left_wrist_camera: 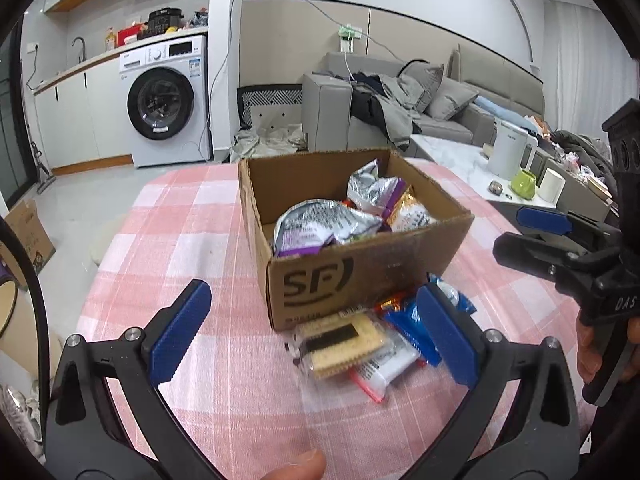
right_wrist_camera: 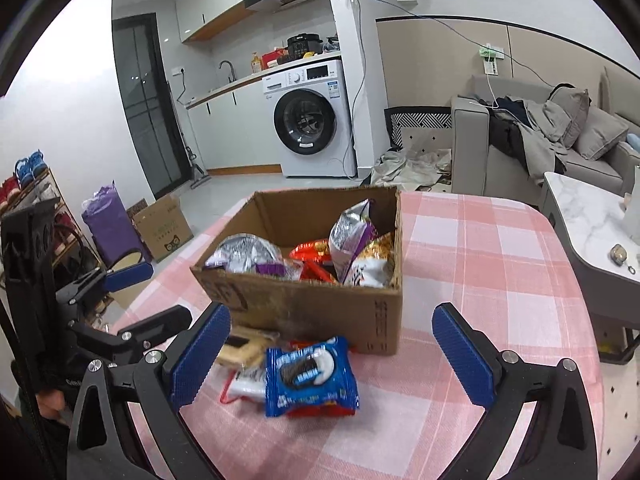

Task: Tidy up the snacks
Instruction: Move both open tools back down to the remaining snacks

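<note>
An open cardboard box [left_wrist_camera: 360, 280] [right_wrist_camera: 320, 308] stands on the pink checked tablecloth and holds several snack bags, silver-purple [left_wrist_camera: 320, 226] [right_wrist_camera: 352, 236] and red [right_wrist_camera: 312, 258]. A small pile of packets lies on the cloth at the box's near side: a clear pack of sandwich crackers [left_wrist_camera: 340, 340] [right_wrist_camera: 240, 346], a blue cookie pack [right_wrist_camera: 310, 376] [left_wrist_camera: 404, 316] and a white-red pack [left_wrist_camera: 380, 372]. My left gripper [left_wrist_camera: 312, 340] is open, its jaws either side of the pile, just above it. My right gripper [right_wrist_camera: 324, 356] is open around the blue cookie pack, holding nothing.
The round table [right_wrist_camera: 480, 264] ends close behind the box. A marble side table [left_wrist_camera: 460, 160] with a white kettle [left_wrist_camera: 510, 148] stands to the right, a grey sofa [right_wrist_camera: 560, 148] behind. A washing machine [left_wrist_camera: 168, 100], floor boxes [right_wrist_camera: 164, 228] and a shoe rack [right_wrist_camera: 36, 200] lie to the left.
</note>
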